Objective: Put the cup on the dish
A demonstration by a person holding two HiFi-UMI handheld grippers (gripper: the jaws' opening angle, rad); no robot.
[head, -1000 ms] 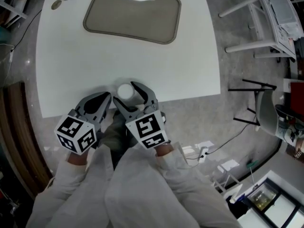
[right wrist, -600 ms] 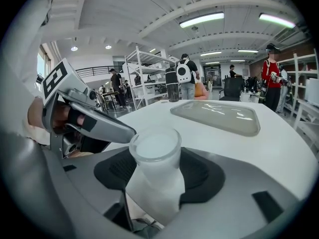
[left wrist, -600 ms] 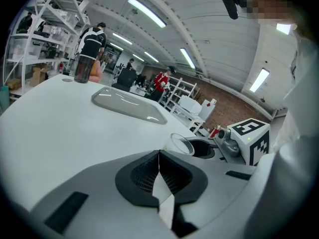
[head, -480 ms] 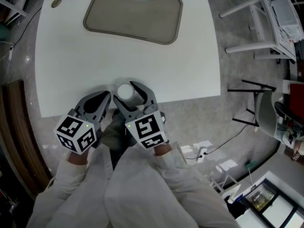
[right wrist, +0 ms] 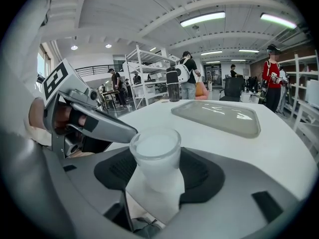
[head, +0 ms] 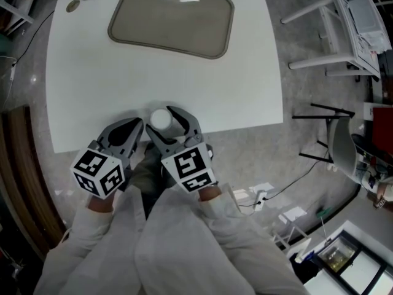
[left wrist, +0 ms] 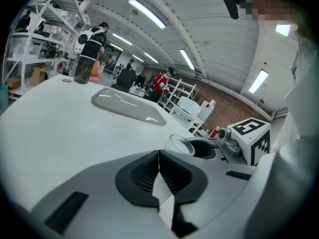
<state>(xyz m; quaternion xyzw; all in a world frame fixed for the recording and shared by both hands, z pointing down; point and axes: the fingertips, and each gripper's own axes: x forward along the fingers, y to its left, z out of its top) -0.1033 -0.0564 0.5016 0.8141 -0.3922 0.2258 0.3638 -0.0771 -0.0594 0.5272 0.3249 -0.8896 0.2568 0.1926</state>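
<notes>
Left claw [head: 136, 128], right claw [head: 167, 120]: grey moulded shells, black ribbed pads [right wrist: 199, 172] inside. White marker cube [head: 98, 173] on each, black square codes on faces. Wearer in loose white long sleeves [head: 184, 244], creased, covering both arms to wrists.

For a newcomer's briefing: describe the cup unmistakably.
On the white table, look to the near edge, far from the grey dish. There the jaws of the right hand-held gripper have just been closing round the cup. It alone is small, upright and frosted white.
</notes>
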